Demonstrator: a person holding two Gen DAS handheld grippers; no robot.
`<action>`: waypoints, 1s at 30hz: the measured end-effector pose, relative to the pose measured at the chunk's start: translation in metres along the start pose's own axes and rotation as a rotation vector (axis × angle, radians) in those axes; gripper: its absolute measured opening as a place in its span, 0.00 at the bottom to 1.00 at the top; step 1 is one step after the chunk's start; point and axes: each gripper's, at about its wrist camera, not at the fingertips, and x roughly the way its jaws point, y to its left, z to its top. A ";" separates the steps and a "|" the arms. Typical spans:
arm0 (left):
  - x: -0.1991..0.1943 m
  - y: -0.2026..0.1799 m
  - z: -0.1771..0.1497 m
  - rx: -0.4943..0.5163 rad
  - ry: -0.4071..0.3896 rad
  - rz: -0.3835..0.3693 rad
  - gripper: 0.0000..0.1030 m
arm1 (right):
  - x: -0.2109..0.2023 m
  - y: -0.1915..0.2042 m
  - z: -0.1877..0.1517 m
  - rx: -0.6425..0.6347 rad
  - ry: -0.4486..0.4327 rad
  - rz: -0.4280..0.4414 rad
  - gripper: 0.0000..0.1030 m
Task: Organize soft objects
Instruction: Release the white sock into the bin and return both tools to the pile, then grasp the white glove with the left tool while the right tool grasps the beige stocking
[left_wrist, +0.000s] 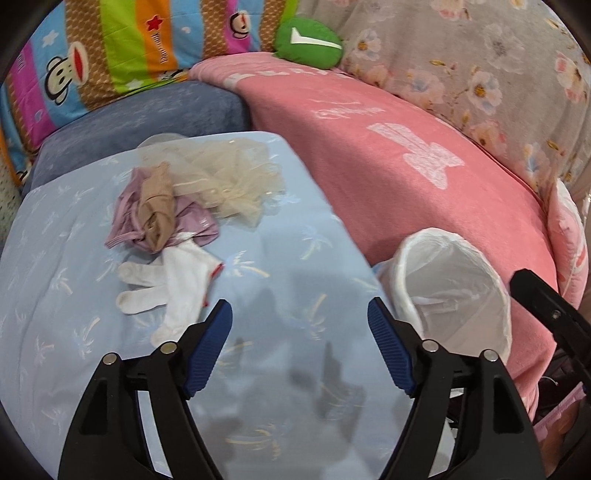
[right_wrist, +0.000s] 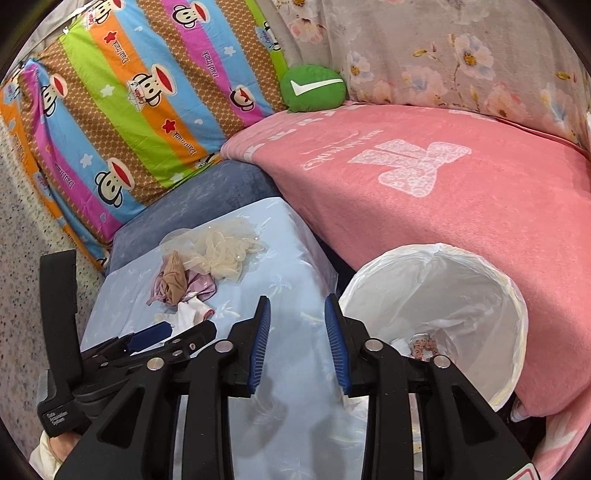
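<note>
A pile of soft things lies on the light blue sheet (left_wrist: 280, 258): a white glove (left_wrist: 173, 284), a tan stocking (left_wrist: 157, 206) on a mauve cloth (left_wrist: 192, 221), and cream netting (left_wrist: 229, 173). My left gripper (left_wrist: 300, 328) is open just right of the glove, holding nothing. In the right wrist view the same pile shows as glove (right_wrist: 192, 310), stocking (right_wrist: 173, 277) and netting (right_wrist: 225, 251). My right gripper (right_wrist: 297, 343) is open and empty beside a white lined bin (right_wrist: 436, 295). A pink scrunchie (right_wrist: 424, 347) lies in the bin.
A pink blanket (left_wrist: 406, 155) covers the surface behind the bin (left_wrist: 450, 288). A striped monkey-print pillow (right_wrist: 122, 122), a green cushion (right_wrist: 314, 88) and a floral quilt (right_wrist: 461, 55) stand at the back. A blue-grey cushion (left_wrist: 147, 125) lies under the sheet.
</note>
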 end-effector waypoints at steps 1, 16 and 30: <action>0.002 0.006 0.000 -0.013 0.003 0.008 0.75 | 0.003 0.004 0.000 -0.003 0.006 0.004 0.32; 0.046 0.076 0.005 -0.133 0.076 0.075 0.76 | 0.060 0.046 -0.005 -0.044 0.090 0.044 0.32; 0.051 0.118 -0.002 -0.161 0.140 -0.010 0.09 | 0.114 0.096 -0.004 -0.099 0.170 0.087 0.32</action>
